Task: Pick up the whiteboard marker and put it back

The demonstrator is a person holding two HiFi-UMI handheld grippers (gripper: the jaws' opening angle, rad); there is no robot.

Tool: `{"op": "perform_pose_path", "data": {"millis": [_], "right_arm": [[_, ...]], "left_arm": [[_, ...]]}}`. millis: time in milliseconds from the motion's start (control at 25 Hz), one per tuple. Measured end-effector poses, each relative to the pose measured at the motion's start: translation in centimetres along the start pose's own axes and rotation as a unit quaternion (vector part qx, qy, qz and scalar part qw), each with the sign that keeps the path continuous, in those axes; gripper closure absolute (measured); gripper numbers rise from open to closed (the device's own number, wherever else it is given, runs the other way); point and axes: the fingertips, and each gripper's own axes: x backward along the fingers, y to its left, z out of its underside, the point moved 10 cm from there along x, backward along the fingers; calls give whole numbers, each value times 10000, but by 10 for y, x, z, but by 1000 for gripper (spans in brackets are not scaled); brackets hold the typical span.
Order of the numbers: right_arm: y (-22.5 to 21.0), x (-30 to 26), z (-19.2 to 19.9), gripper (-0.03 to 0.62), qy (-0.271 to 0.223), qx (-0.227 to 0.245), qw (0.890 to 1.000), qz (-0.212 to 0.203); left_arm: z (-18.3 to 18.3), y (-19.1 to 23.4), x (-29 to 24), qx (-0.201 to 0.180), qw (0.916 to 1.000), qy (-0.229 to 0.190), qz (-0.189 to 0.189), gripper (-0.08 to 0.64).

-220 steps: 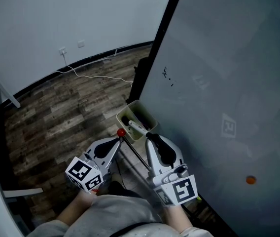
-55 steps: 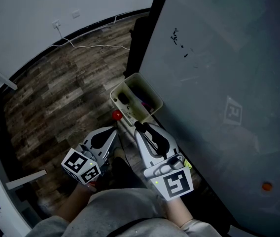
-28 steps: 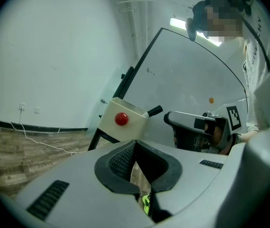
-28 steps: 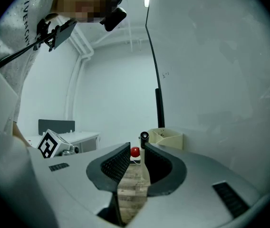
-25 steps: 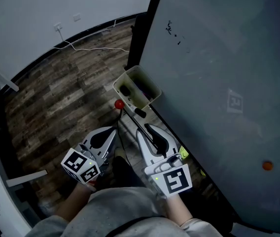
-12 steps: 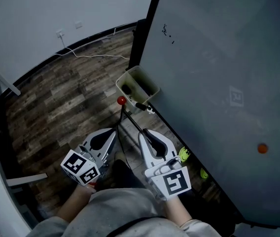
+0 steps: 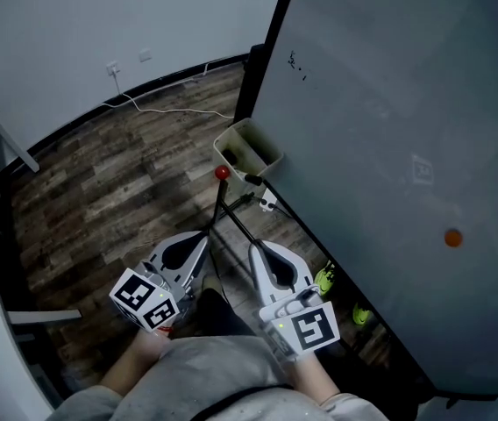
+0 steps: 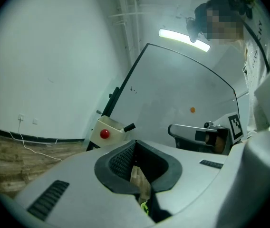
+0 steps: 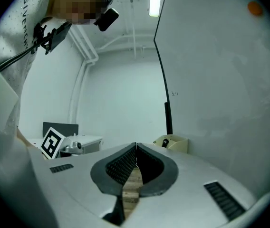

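Head view: marker lies in holder on whiteboard, tip poking out. We hold left gripper clenched empty; right gripper jaws just closed on nothing. Job seemingly done.

dim, bluish head view; ceiling strip light glare and dark fisheye edges in gripper views
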Motion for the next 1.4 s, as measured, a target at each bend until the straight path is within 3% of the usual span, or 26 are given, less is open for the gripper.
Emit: {"op": "perform_pose_path", "data": {"millis": [880, 1400], "right_arm": [[69, 70, -5, 574, 143, 15, 9994, -319], [100, 98, -6, 574, 165, 28, 9987, -486]], "left_arm": [[2, -66, 74, -266, 9995, -169, 28, 546], [7, -92, 118, -267, 9990, -307, -158, 546]]}}
